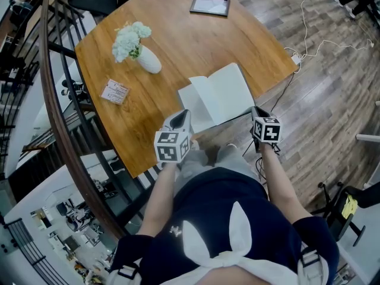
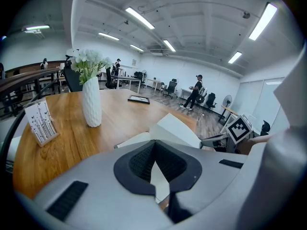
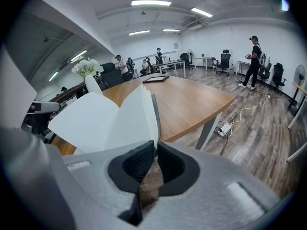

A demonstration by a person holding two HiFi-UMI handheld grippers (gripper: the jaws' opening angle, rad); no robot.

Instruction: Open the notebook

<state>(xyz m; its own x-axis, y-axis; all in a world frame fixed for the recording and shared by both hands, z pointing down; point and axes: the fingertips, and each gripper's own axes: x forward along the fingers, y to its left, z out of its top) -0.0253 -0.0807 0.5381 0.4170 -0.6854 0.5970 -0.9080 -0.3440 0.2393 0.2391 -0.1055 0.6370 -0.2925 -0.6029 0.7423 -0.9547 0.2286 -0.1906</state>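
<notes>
While notebook (image 1: 222, 94) sits open, spine pointing away, left hand-held gripper (image 1: 183, 115), right hand-held gripper (image 1: 254, 111) gripping it

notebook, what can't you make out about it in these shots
- Notebook near corners: head view, covered by the left gripper and right gripper.
- Writing on its pages: too small in head view, too oblique in both gripper views.
- Its cover's face: under the pages in every view.
</notes>
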